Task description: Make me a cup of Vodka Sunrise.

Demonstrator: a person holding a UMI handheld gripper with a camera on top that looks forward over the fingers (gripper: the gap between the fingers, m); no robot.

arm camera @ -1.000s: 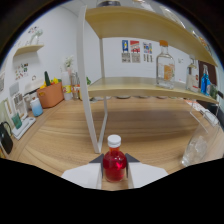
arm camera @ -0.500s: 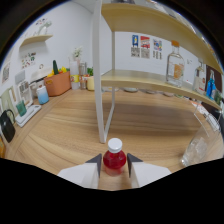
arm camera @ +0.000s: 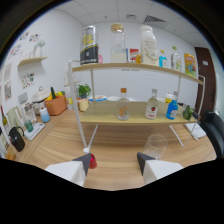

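The claw [arm camera: 114, 162] is spread wide and grips nothing; its two dark fingertips [arm camera: 88, 160] stand apart over the wooden table [arm camera: 120, 150]. A small red bottle with a white cap [arm camera: 91, 159] stands on the table just beside the left fingertip, partly hidden behind it and outside the gap. An empty clear glass cup [arm camera: 155, 146] stands on the table just beyond the right fingertip. Beyond the cup rises a white-framed two-tier wooden shelf [arm camera: 135, 117], whose lower board carries a clear bottle with a tan cap [arm camera: 123, 105], a clear bottle with a red label [arm camera: 153, 106] and a blue bottle [arm camera: 172, 108].
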